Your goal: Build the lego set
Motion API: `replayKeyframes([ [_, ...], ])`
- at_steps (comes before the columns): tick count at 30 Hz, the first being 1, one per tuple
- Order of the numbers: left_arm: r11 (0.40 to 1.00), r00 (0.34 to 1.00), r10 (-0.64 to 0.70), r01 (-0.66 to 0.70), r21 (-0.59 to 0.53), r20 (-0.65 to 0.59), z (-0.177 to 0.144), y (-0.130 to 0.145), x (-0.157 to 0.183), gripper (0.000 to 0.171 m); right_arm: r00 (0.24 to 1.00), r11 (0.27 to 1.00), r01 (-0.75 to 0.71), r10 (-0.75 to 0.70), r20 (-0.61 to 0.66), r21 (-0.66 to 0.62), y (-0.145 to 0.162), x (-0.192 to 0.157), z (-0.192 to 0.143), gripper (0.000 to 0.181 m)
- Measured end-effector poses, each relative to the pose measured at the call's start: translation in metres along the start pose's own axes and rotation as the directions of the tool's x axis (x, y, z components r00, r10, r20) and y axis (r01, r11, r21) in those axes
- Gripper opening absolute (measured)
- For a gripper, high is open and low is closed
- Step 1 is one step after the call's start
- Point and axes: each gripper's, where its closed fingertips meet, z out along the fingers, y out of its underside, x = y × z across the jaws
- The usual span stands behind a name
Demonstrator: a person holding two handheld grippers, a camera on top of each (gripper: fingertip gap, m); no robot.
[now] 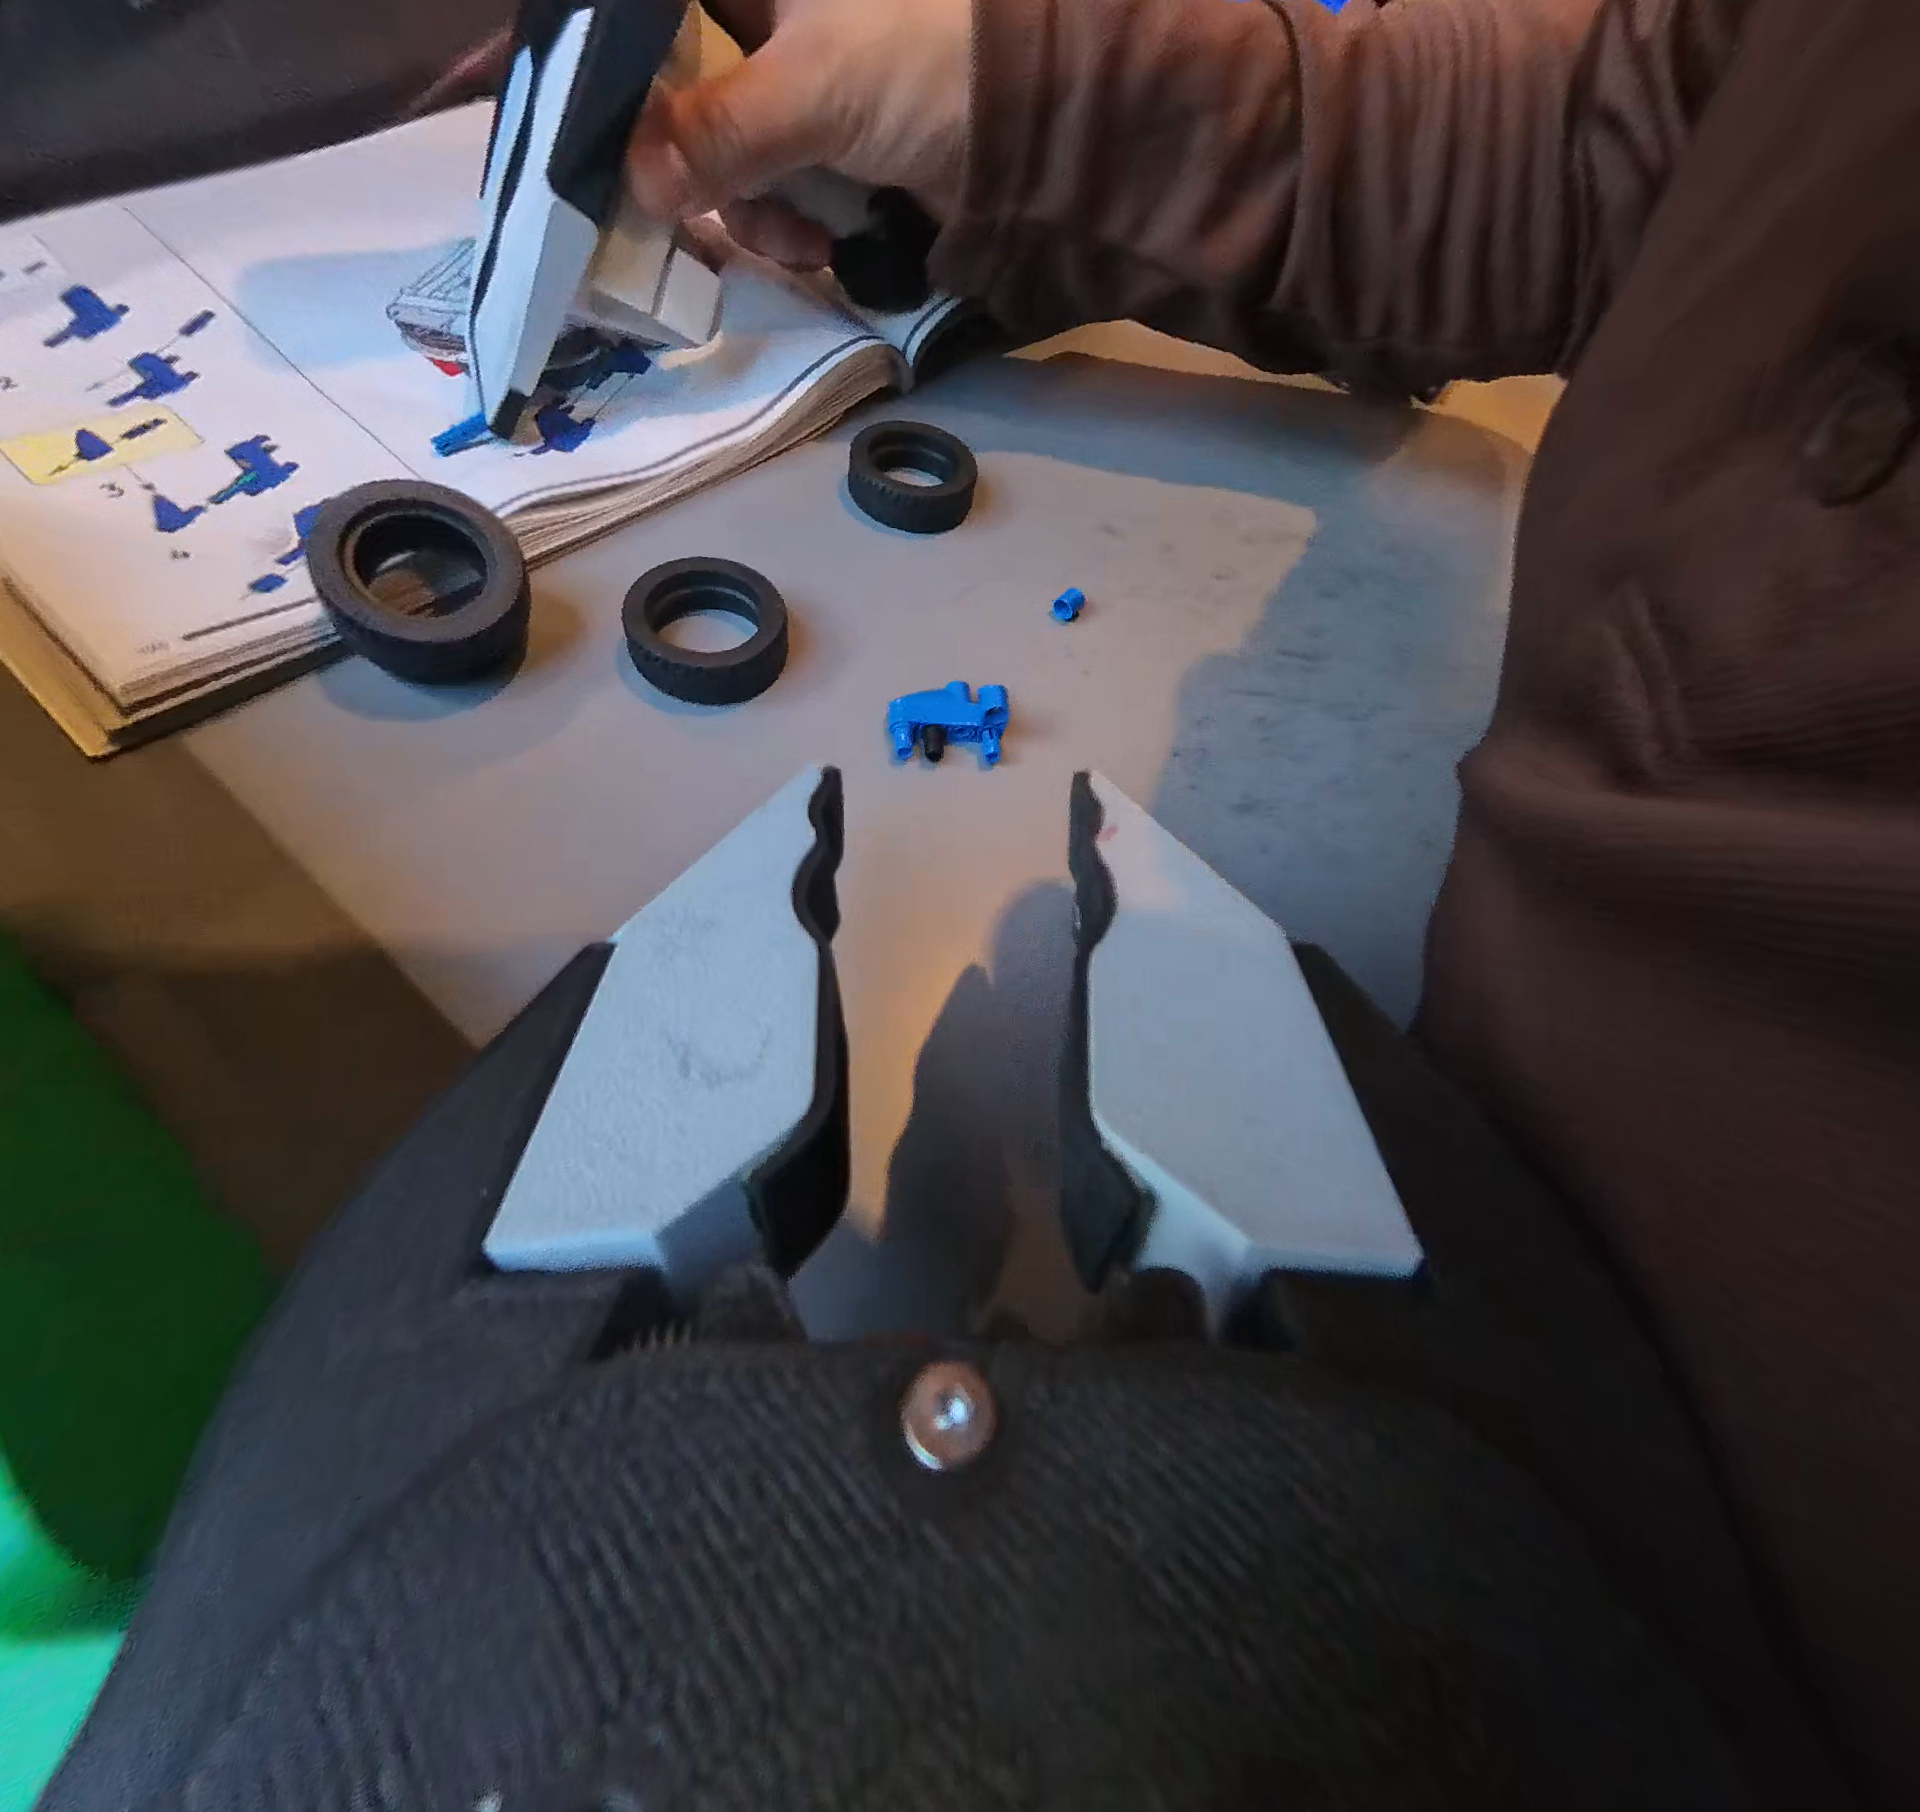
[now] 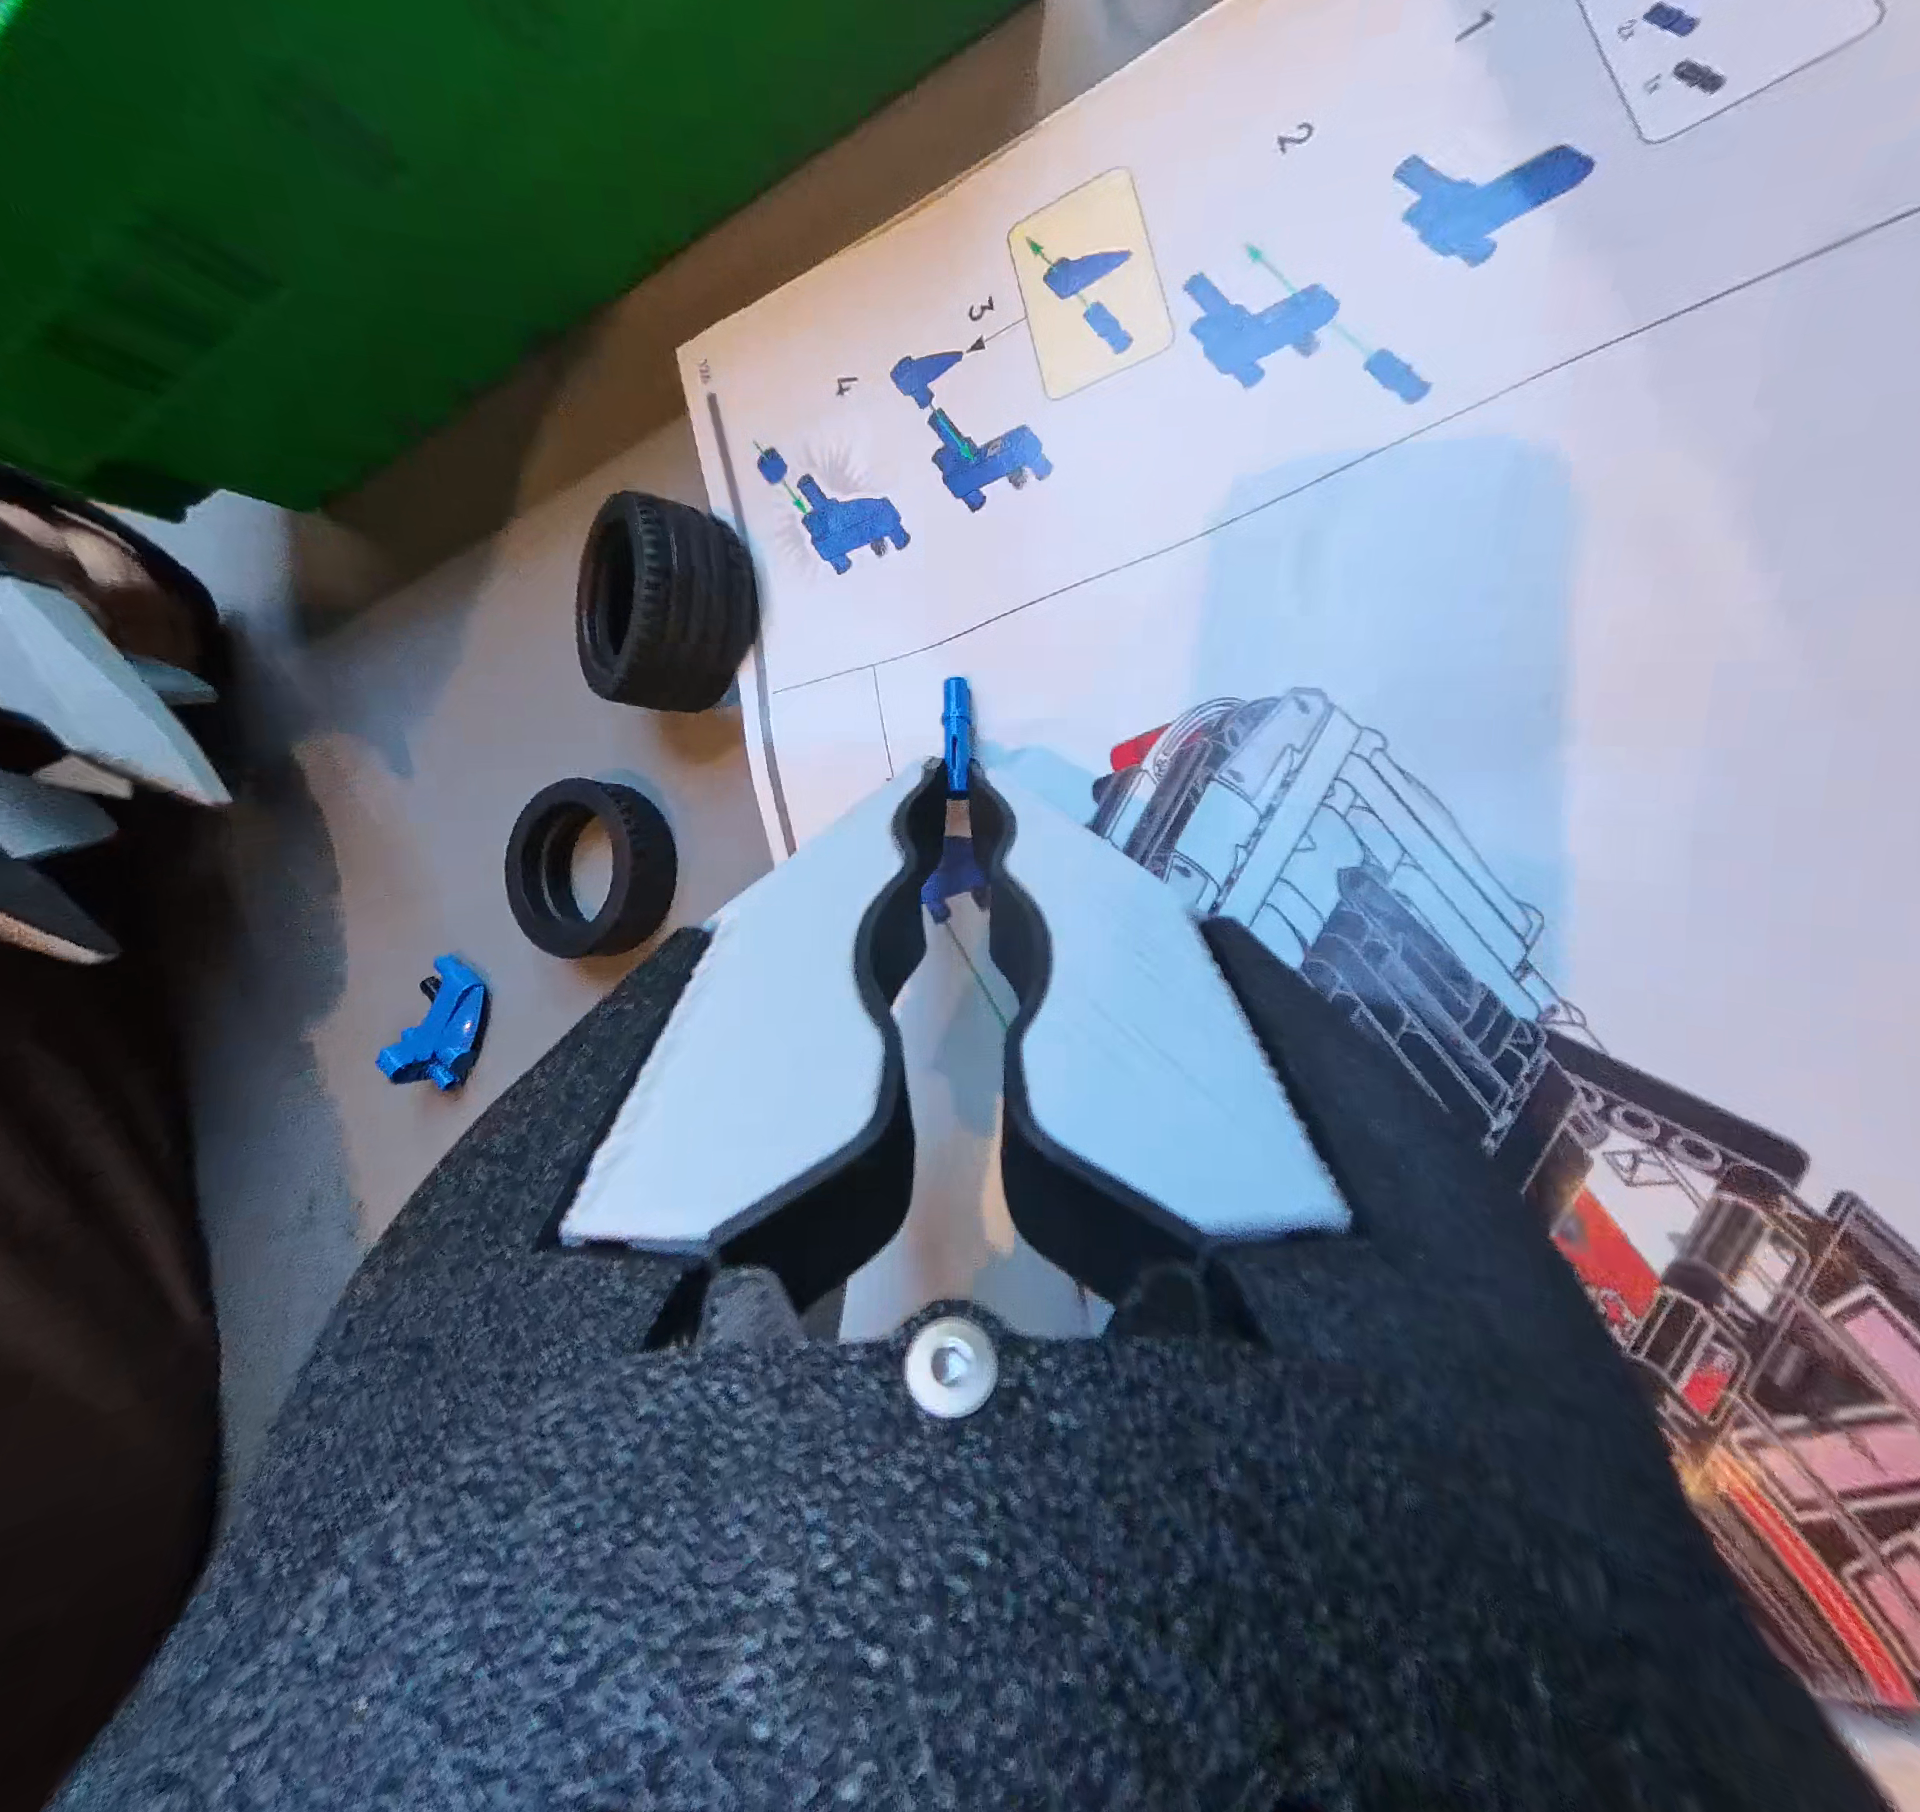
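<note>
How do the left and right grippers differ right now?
The left gripper is open and empty; the right gripper is shut on a blue pin. The left gripper hovers over the bare table near the blue assembly; the right one is over the instruction booklet. Both have grey fingers with black wavy pads.

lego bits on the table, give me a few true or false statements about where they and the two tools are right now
1. The right tool is shut on a blue pin. True.
2. The left tool grips the blue assembly. False: it is open, and the assembly lies on the table just ahead of its tips.
3. Three black tyres are in the left wrist view. True: the large tyre partly on the instruction booklet, two smaller ones on the table.
4. The right tool is over the green box. False: it is over the booklet's open page.
5. A small blue bush sits apart from the assembly. True.
</note>
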Motion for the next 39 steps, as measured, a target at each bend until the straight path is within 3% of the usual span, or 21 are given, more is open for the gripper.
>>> replayKeyframes([
  [4,1.0,0.999,-0.024,0.024,-0.005,-0.028,-0.0023,0.0016,0.0003,0.027,0.999,1.0,-0.018,0.017,0.046,0.014,0.0012,0.0,0.0004,0.004],
  [15,1.0,1.0,-0.005,0.004,-0.024,-0.013,-0.0003,0.0039,0.0004,0.036,1.0,1.0,0.019,-0.019,0.013,0.023,0.0011,0.0004,0.0008,0.004],
  [39,0.999,0.999,-0.025,0.024,-0.032,-0.032,0.0005,0.0047,0.0005,0.035,1.0,1.0,0.003,-0.004,0.031,0.027,0.0011,0.0006,0.001,0.004],
])
